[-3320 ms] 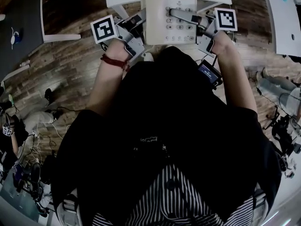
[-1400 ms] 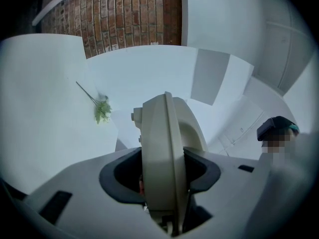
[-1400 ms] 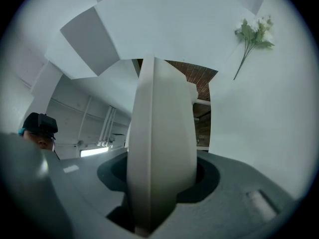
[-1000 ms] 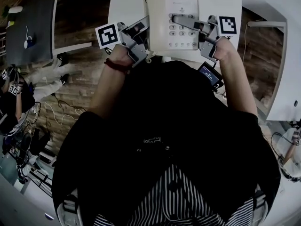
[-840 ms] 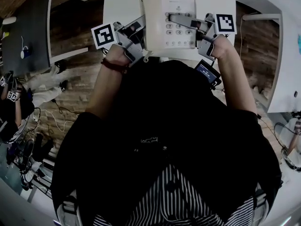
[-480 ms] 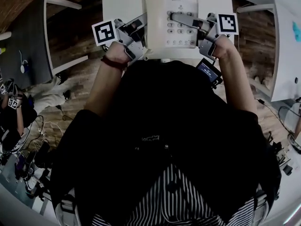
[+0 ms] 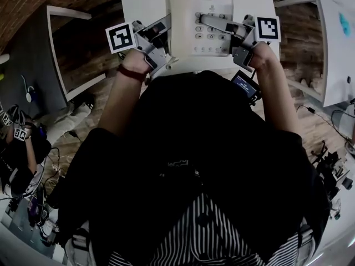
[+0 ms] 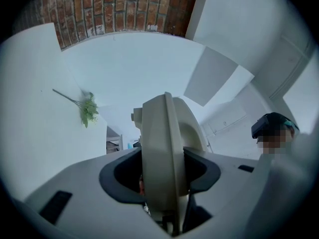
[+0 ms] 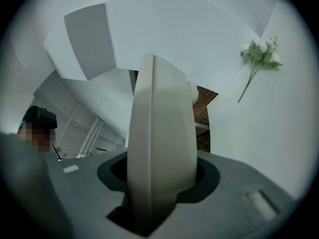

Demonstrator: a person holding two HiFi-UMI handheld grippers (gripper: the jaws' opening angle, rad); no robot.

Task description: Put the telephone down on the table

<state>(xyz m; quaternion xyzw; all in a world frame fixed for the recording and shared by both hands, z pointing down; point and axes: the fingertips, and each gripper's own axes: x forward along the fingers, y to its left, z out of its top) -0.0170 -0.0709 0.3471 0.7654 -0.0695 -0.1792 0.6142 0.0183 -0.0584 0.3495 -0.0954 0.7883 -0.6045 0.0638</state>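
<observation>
Left tool (image 7: 164,40) and right tool (image 7: 224,33) clamp the cream push-button telephone (image 7: 186,10) by its edges

I read the telephone (image 7: 186,21) as cream with pale grey keys. The left gripper (image 7: 163,32) and right gripper (image 7: 209,20) are grey; each marker cube (image 7: 121,37) carries a black-and-white square pattern. The table (image 7: 144,4) is white, the wall (image 8: 124,9) red-brown brick, the floor (image 7: 75,129) brown wood plank. The person's top (image 7: 194,148) is black, the garment below (image 7: 205,231) black-and-white striped, the wristband (image 7: 131,72) dark red. The sprig (image 9: 259,54) is green.
</observation>
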